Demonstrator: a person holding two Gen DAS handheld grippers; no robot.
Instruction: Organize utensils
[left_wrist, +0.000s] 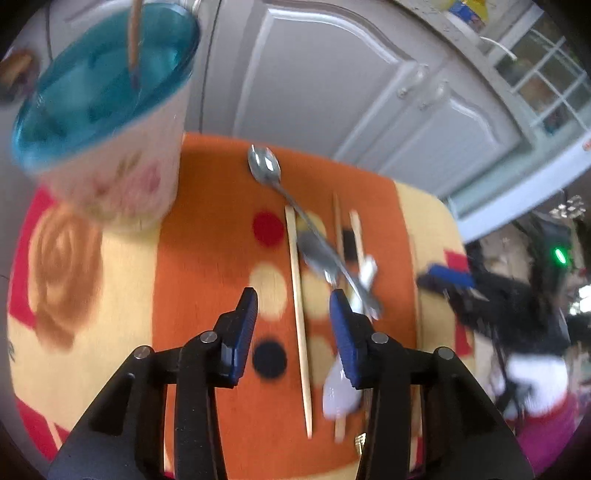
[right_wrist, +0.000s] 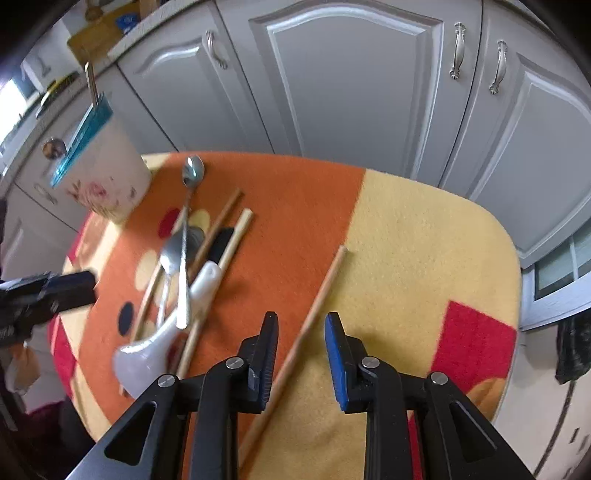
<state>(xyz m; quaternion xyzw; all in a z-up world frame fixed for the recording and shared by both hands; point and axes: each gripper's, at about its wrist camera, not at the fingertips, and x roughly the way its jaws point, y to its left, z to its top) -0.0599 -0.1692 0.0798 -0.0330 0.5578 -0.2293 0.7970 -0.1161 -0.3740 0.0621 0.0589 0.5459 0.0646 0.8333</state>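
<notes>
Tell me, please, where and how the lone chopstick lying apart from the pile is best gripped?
Probably mid-shaft, from above, where the lone chopstick lies flat on bare cloth between the open fingers of the right hand-held gripper. Close across its thin round shaft, not along it.

Black left gripper (left_wrist: 293, 301) and right gripper (right_wrist: 301, 325), ribbed blue pads, silver pivot pins

Home kitchen — grey panelled cabinet doors (right_wrist: 354, 85), countertop (right_wrist: 155, 26), window (left_wrist: 546, 85)
</notes>
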